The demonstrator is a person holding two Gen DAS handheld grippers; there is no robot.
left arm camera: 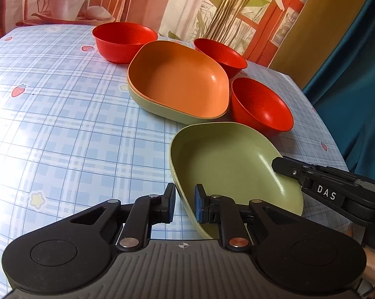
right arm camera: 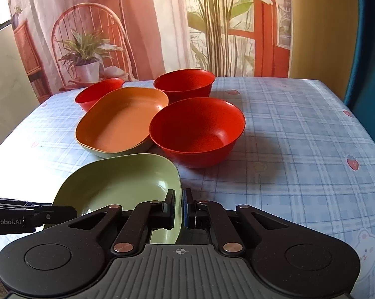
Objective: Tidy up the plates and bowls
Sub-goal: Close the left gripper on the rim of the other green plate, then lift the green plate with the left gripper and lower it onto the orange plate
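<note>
A green plate (left arm camera: 227,164) is held by both grippers, tilted above the table. My left gripper (left arm camera: 185,205) is shut on its left rim. My right gripper (right arm camera: 179,210) is shut on its right rim (right arm camera: 178,199). Beyond it an orange plate (left arm camera: 180,79) sits nested in another green plate (left arm camera: 147,102). Three red bowls stand around that stack: one at the far left (left arm camera: 122,41), one behind (left arm camera: 219,54), one at the right (left arm camera: 259,107). The right gripper also shows in the left wrist view (left arm camera: 284,168), and the left gripper in the right wrist view (right arm camera: 60,211).
The table wears a blue checked cloth (left arm camera: 63,124) with strawberry prints. A backdrop printed with plants and a chair (right arm camera: 92,49) hangs behind the far edge. The table's right edge (right arm camera: 366,124) drops off beside a blue curtain.
</note>
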